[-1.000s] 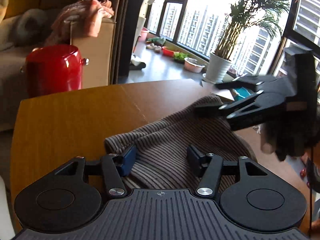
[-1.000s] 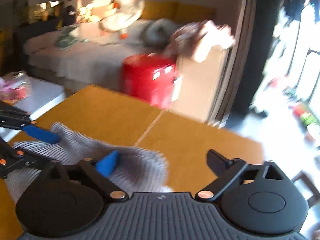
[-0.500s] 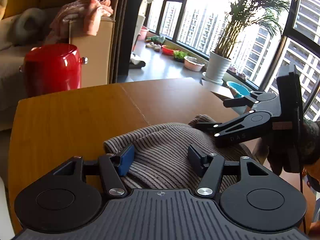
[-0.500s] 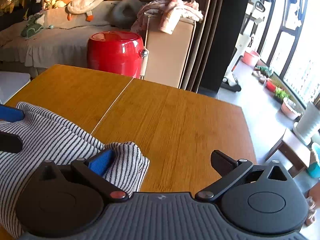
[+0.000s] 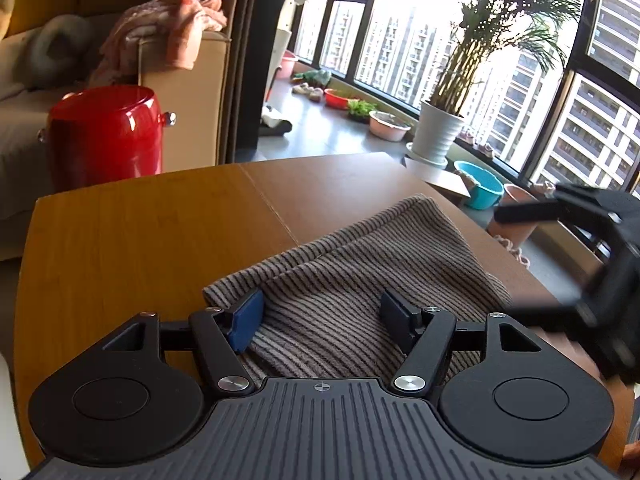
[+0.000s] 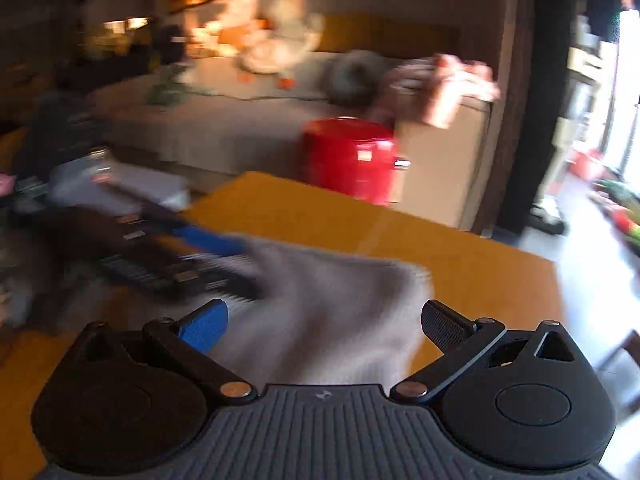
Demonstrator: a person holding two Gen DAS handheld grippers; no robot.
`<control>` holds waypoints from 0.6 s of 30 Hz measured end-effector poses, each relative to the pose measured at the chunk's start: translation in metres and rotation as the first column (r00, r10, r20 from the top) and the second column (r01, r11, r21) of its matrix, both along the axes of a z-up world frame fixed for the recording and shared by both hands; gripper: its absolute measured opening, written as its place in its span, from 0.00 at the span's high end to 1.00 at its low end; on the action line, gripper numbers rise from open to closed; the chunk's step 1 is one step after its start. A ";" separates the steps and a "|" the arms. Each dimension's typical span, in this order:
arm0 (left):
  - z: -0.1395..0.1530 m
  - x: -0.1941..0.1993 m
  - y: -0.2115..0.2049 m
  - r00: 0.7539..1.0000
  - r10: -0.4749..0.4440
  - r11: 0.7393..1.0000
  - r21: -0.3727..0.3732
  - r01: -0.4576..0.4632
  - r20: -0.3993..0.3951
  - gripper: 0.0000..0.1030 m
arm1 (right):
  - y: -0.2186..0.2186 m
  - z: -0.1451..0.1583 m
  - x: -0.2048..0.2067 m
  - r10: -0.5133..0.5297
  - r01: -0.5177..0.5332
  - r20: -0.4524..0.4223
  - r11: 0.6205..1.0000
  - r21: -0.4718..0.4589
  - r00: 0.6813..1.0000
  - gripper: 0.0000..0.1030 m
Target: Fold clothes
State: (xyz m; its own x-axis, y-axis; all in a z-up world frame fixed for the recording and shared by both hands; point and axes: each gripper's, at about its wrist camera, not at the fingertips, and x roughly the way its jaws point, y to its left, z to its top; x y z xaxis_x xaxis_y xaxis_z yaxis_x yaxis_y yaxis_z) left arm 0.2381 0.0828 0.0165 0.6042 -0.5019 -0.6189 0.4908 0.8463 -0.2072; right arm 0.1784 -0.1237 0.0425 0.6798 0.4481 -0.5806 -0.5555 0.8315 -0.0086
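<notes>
A grey striped knit garment (image 5: 360, 264) lies folded on the wooden table (image 5: 140, 232). My left gripper (image 5: 322, 318) is open, its blue pads low over the garment's near edge, holding nothing. My right gripper (image 6: 324, 322) is open and empty, above the garment (image 6: 340, 300), which looks blurred in the right wrist view. The right gripper also shows in the left wrist view (image 5: 580, 240), blurred at the table's right edge, off the cloth. The left gripper shows blurred in the right wrist view (image 6: 188, 256) at the garment's left side.
A red cylindrical bin (image 5: 104, 136) stands behind the table's far edge beside a beige sofa arm (image 5: 188, 100) draped with pink clothes. A potted plant (image 5: 440, 132) and basins stand on the floor by the windows to the right.
My right gripper has let go of the garment's far corner and swung away to the right. The garment now lies flatter. My left gripper has stayed in place, open.
</notes>
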 end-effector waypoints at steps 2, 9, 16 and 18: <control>0.000 0.000 0.000 1.000 0.001 1.000 0.000 -0.001 -0.001 0.31 | 0.006 -0.003 -0.006 0.051 -0.051 -0.019 0.999 0.006 0.999 0.00; -0.002 0.001 0.000 1.000 0.003 1.000 -0.001 -0.003 -0.007 0.30 | 0.019 -0.011 -0.014 0.172 -0.168 -0.073 0.984 0.060 0.982 0.00; -0.006 0.008 -0.002 1.000 0.003 1.000 0.005 -0.003 -0.010 0.25 | 0.051 -0.022 -0.010 0.022 -0.032 -0.140 0.997 -0.072 0.990 0.00; -0.006 0.009 -0.004 1.000 0.002 1.000 0.017 -0.002 -0.010 0.25 | 0.064 -0.025 -0.009 -0.021 0.003 -0.145 0.992 -0.127 0.989 0.00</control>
